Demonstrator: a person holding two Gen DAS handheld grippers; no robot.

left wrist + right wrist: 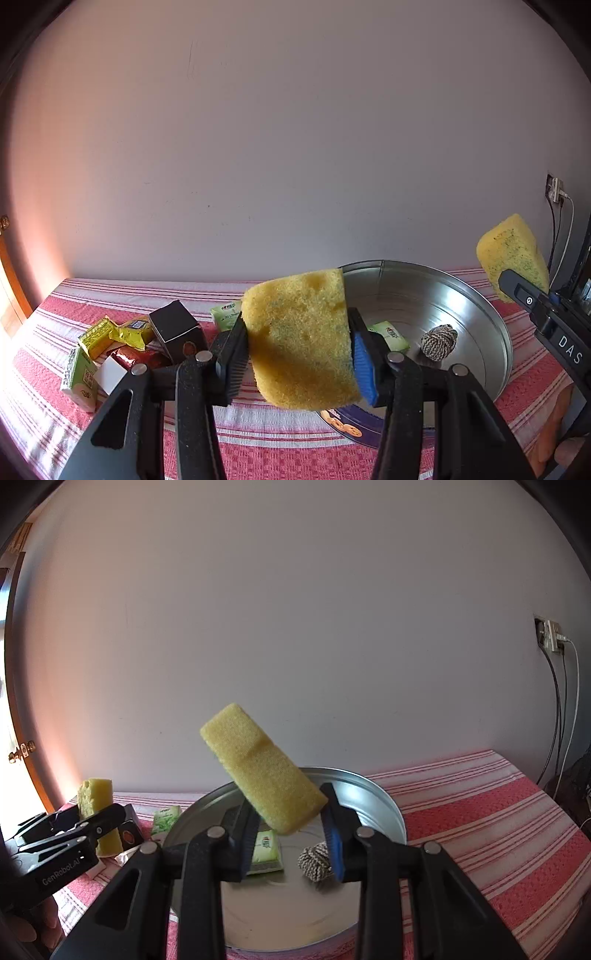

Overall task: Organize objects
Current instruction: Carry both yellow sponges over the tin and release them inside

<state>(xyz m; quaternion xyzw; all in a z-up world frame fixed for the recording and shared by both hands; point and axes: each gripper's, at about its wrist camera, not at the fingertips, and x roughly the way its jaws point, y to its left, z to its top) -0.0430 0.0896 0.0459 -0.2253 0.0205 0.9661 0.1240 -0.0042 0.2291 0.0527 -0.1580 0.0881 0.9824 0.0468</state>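
Observation:
My left gripper [299, 350] is shut on a yellow sponge [295, 332], held above the striped cloth just left of a round metal tin [443, 291]. My right gripper [290, 812] is shut on the lower end of a second yellow sponge [258, 768], which tilts up to the left over the tin [373, 788]. Each wrist view shows the other gripper [517, 286] [107, 819] with its sponge [513, 254] [98, 805]. In the tin lie a green packet [266, 849] and a small rope ball [314, 860].
Left of the tin on the red striped cloth [258, 424] lie a black box [177, 328], yellow packets [110, 332], a green carton [79, 380], a red foil pack [136, 358] and another green packet [227, 314]. A wall socket with cables [550, 635] is at the right.

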